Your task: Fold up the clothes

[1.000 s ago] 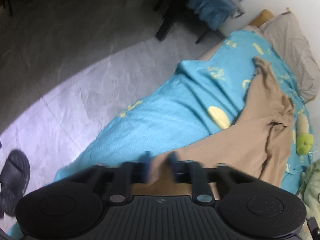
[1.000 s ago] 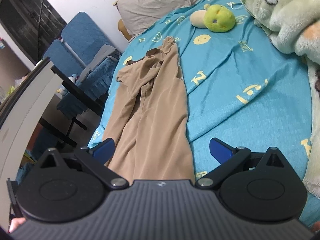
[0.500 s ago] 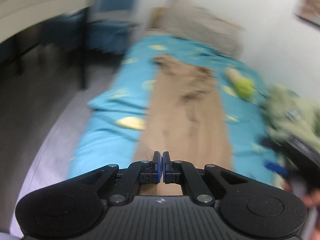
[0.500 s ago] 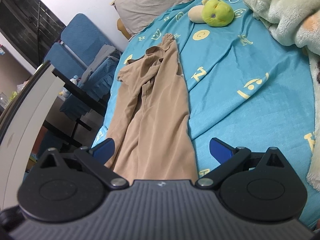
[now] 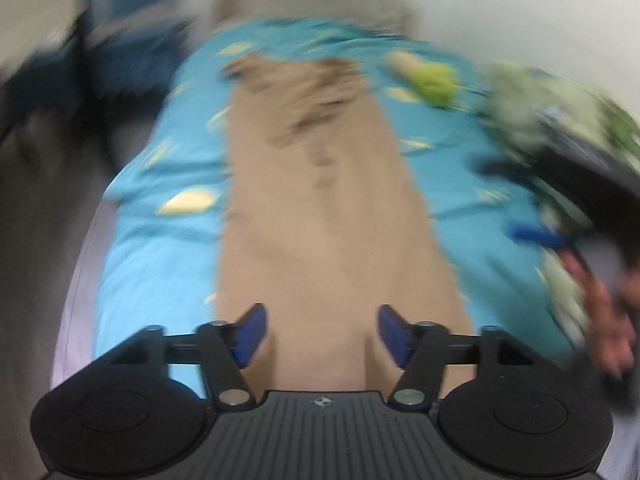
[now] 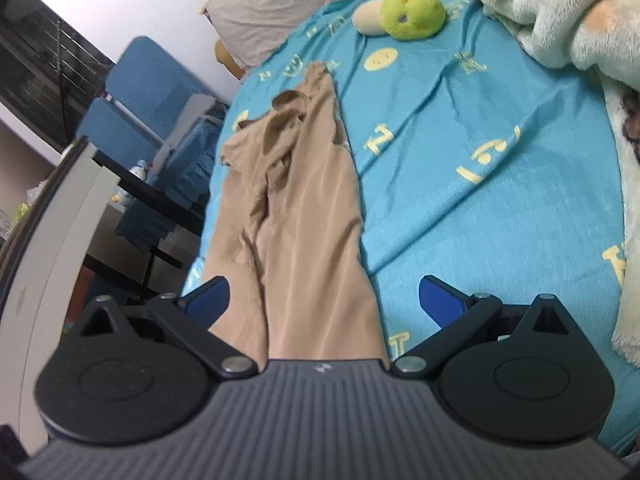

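Observation:
A long tan garment [image 5: 320, 208] lies lengthwise on a bed with a turquoise sheet [image 5: 160, 216]; its far end is bunched and wrinkled. The left wrist view is blurred. My left gripper [image 5: 322, 334] stands open over the garment's near end, nothing between its fingers. In the right wrist view the same tan garment [image 6: 296, 232] runs along the bed's left side on the turquoise sheet [image 6: 480, 184]. My right gripper [image 6: 324, 300] is open above the near end, empty. The right gripper [image 5: 532, 236] and a hand [image 5: 608, 312] show at the right of the left wrist view.
A green plush toy [image 6: 412, 12] and a grey pillow [image 6: 288, 4] lie at the head of the bed. A fluffy pale blanket [image 6: 568, 12] is heaped on the right. Blue chairs [image 6: 148, 92] and a dark table [image 6: 132, 192] stand beside the bed on the left.
My left gripper swung from the bed's side to face along the garment, shut half a second ago and has now opened wide. The right gripper stayed open and moved slightly forward.

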`<state>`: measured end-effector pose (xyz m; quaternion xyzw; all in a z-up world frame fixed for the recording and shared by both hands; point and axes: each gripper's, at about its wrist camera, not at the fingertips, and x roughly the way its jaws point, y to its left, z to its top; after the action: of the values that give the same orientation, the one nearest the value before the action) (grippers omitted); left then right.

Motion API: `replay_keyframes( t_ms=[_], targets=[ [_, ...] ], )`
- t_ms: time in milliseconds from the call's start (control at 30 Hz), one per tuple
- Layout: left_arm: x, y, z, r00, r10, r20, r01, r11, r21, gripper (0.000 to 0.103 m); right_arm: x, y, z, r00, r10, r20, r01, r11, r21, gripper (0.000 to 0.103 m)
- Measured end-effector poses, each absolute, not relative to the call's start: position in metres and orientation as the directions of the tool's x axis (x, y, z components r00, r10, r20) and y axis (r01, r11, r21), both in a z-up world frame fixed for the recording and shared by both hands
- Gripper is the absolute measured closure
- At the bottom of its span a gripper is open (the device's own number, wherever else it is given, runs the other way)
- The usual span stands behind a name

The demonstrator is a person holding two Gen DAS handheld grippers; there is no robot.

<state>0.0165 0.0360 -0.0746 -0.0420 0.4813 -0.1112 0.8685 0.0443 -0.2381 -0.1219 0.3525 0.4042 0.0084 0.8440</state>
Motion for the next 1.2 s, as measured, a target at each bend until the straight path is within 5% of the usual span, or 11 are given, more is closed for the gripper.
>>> replay_keyframes(
  t_ms=[167, 533, 633, 700, 767, 867, 900, 933, 1200],
  targets=[
    [0.049, 0.079, -0.108, 0.398, -0.189, -0.898, -0.097, 0.964, -0.246, 0.029, 0.051, -0.238, -0.139, 0.599, 0.321, -0.734, 0.326, 0.739, 0.589, 0.001],
    [0.040, 0.071, -0.116, 0.290, -0.230, -0.929, -0.033, 0.968, -0.250, 0.031, 0.054, -0.202, -0.155, 0.435, 0.394, -0.809, 0.250, 0.811, 0.529, 0.001],
    [0.041, 0.073, -0.115, 0.277, -0.228, -0.934, -0.023, 0.970, -0.243, 0.048, 0.051, -0.183, -0.153, 0.371, 0.381, -0.847, 0.191, 0.861, 0.472, 0.002],
    [0.041, 0.080, -0.113, 0.278, -0.252, -0.927, -0.033, 0.962, -0.272, 0.092, 0.048, -0.168, -0.150, 0.325, 0.349, -0.879, 0.136, 0.902, 0.409, 0.002],
    [0.041, 0.088, -0.111, 0.279, -0.276, -0.920, -0.044, 0.953, -0.300, 0.097, 0.044, -0.152, -0.148, 0.293, 0.301, -0.908, 0.076, 0.939, 0.335, 0.017],
    [0.037, 0.103, -0.100, 0.338, -0.317, -0.886, -0.075, 0.930, -0.361, 0.098, 0.037, -0.141, -0.143, 0.317, 0.203, -0.926, 0.045, 0.972, 0.229, 0.056],
    [0.034, 0.106, -0.093, 0.369, -0.332, -0.868, -0.072, 0.921, -0.383, 0.098, 0.034, -0.142, -0.139, 0.336, 0.195, -0.921, 0.050, 0.973, 0.224, 0.089],
    [0.031, 0.109, -0.086, 0.400, -0.346, -0.849, -0.069, 0.912, -0.404, 0.098, 0.031, -0.147, -0.133, 0.361, 0.203, -0.910, 0.062, 0.969, 0.240, 0.096],
    [0.000, 0.131, -0.009, 0.608, -0.434, -0.665, -0.029, 0.825, -0.564, 0.100, 0.007, -0.179, -0.069, 0.545, 0.294, -0.785, 0.094, 0.909, 0.405, 0.097]
  ],
)
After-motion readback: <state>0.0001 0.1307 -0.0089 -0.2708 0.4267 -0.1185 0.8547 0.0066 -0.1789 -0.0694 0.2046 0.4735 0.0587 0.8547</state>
